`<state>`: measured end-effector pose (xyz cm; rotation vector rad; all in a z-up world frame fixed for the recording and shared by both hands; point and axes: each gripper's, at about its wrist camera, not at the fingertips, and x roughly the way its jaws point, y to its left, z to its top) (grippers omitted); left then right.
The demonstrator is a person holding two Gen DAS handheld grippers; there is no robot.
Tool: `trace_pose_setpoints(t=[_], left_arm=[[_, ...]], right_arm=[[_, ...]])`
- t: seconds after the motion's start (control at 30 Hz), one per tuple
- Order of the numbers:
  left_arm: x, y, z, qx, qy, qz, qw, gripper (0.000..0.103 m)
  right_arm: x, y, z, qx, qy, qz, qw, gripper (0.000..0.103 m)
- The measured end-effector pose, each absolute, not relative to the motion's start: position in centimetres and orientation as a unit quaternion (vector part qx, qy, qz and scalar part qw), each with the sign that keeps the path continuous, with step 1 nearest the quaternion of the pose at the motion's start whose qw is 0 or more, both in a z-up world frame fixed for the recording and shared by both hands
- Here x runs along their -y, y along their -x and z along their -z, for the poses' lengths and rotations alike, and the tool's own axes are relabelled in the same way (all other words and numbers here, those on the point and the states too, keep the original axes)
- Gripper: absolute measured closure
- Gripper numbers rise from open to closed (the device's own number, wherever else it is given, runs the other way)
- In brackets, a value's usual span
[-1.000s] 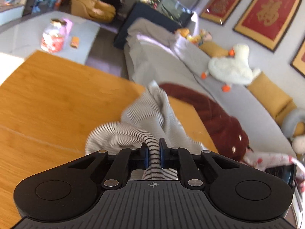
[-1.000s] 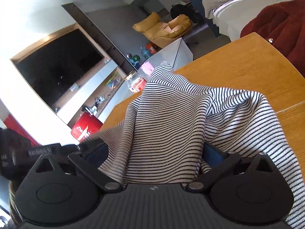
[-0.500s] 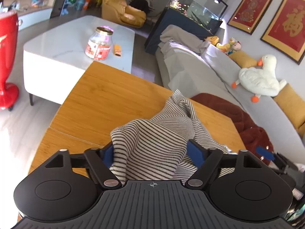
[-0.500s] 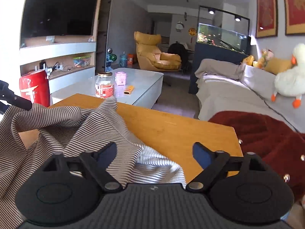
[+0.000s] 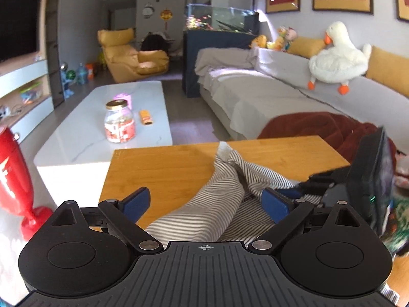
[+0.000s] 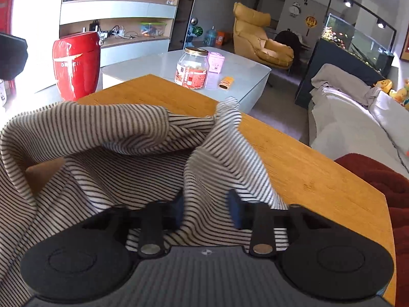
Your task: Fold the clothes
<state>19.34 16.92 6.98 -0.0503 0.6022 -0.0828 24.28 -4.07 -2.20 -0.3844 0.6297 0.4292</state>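
A black-and-white striped garment (image 5: 219, 199) lies crumpled on the wooden table (image 5: 166, 168). My left gripper (image 5: 207, 202) is open, its blue pads wide apart, with a fold of the garment lying loosely between them. In the right wrist view the garment (image 6: 127, 138) is bunched and partly raised. My right gripper (image 6: 205, 207) has its jaws closing on a hanging fold of the cloth; the frame is blurred there. The right gripper's body (image 5: 363, 179) shows at the right of the left wrist view.
A white coffee table (image 5: 102, 122) beyond the wooden table holds a glass jar (image 5: 119, 121) and a small orange packet (image 5: 145, 117). A red stool (image 6: 75, 64) stands at the left. A grey sofa (image 5: 281, 94) with a dark red blanket (image 5: 319, 125) is at the right.
My left gripper has let go of the garment and opened wide. My right gripper, open half a second ago, has narrowed onto a fold of the cloth. Both views have swung level.
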Motion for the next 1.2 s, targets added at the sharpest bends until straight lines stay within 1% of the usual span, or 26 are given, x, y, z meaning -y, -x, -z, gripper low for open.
trace_pose_setpoints(t=[0.07, 0.13, 0.2, 0.27, 0.3, 0.4, 0.47, 0.5, 0.53, 0.57, 0.63, 0.67, 0.7, 0.73, 0.8, 0.97, 1.13, 1.17, 1.2], left_arm=[[-16.7, -21.1, -6.3, -0.306, 0.013, 0.027, 0.952, 0.008], [-16.6, -22.9, -5.6, -0.315, 0.002, 0.014, 0.949, 0.029], [-16.4, -24.7, -4.9, -0.324, -0.010, 0.000, 0.946, 0.035], [-16.2, -26.5, -4.3, -0.333, -0.021, -0.013, 0.943, 0.035], [-16.1, -27.4, -3.9, -0.337, -0.027, -0.020, 0.941, 0.035], [-15.9, -30.0, -2.9, -0.350, -0.044, -0.041, 0.935, 0.029], [-15.9, -30.9, -2.8, -0.354, -0.041, -0.048, 0.933, 0.026], [-15.8, -30.3, -3.2, -0.347, -0.031, -0.045, 0.936, 0.020], [-15.6, -29.6, -3.7, -0.337, -0.027, -0.039, 0.940, 0.011], [-15.2, -28.9, -4.1, -0.326, -0.024, -0.030, 0.944, 0.009], [-14.3, -27.3, -5.3, -0.306, -0.014, -0.003, 0.952, 0.008], [-13.8, -26.5, -5.8, -0.297, -0.006, 0.015, 0.955, 0.007], [-13.4, -25.6, -6.2, -0.289, 0.003, 0.030, 0.957, 0.005], [-13.0, -24.8, -6.4, -0.284, 0.010, 0.040, 0.958, 0.004], [-12.4, -23.6, -6.8, -0.281, 0.020, 0.053, 0.958, 0.003], [-11.4, -21.9, -6.8, -0.295, 0.040, 0.062, 0.953, 0.002], [-11.4, -20.2, -5.8, -0.316, 0.066, 0.067, 0.944, 0.001], [-11.6, -19.7, -5.6, -0.319, 0.072, 0.069, 0.942, 0.000], [-11.8, -19.1, -5.4, -0.323, 0.079, 0.070, 0.941, 0.000]], right_arm=[[5.7, -24.9, 0.7, -0.279, 0.203, -0.193, 0.918, 0.090], [7.7, -25.7, -0.9, -0.243, 0.239, -0.159, 0.927, 0.093], [10.1, -27.4, -2.0, -0.231, 0.256, -0.118, 0.931, 0.093], [12.4, -29.3, -2.2, -0.233, 0.264, -0.079, 0.933, 0.093], [13.5, -30.7, -2.0, -0.237, 0.266, -0.062, 0.932, 0.093], [15.6, -33.9, -0.4, -0.258, 0.261, -0.021, 0.930, 0.093], [17.0, -35.0, -0.5, -0.272, 0.227, -0.015, 0.935, 0.093], [17.7, -35.3, -0.7, -0.277, 0.208, -0.015, 0.938, 0.093], [18.3, -34.9, -1.7, -0.276, 0.184, -0.025, 0.943, 0.089], [18.9, -34.0, -2.8, -0.272, 0.166, -0.040, 0.947, 0.087], [19.6, -31.5, -4.8, -0.271, 0.148, -0.070, 0.949, 0.071], [19.8, -29.9, -5.7, -0.273, 0.140, -0.090, 0.947, 0.066], [19.8, -28.1, -6.4, -0.277, 0.136, -0.116, 0.944, 0.059], [19.9, -26.3, -7.1, -0.281, 0.131, -0.142, 0.940, 0.054], [19.3, -22.0, -7.7, -0.285, 0.140, -0.198, 0.927, 0.051], [15.4, -12.0, -4.4, -0.307, 0.207, -0.319, 0.873, 0.050], [11.2, -9.2, 0.6, -0.302, 0.300, -0.306, 0.852, 0.051], [11.1, -9.1, 1.2, -0.292, 0.314, -0.299, 0.852, 0.055], [11.1, -9.2, 1.6, -0.284, 0.326, -0.291, 0.853, 0.071]])
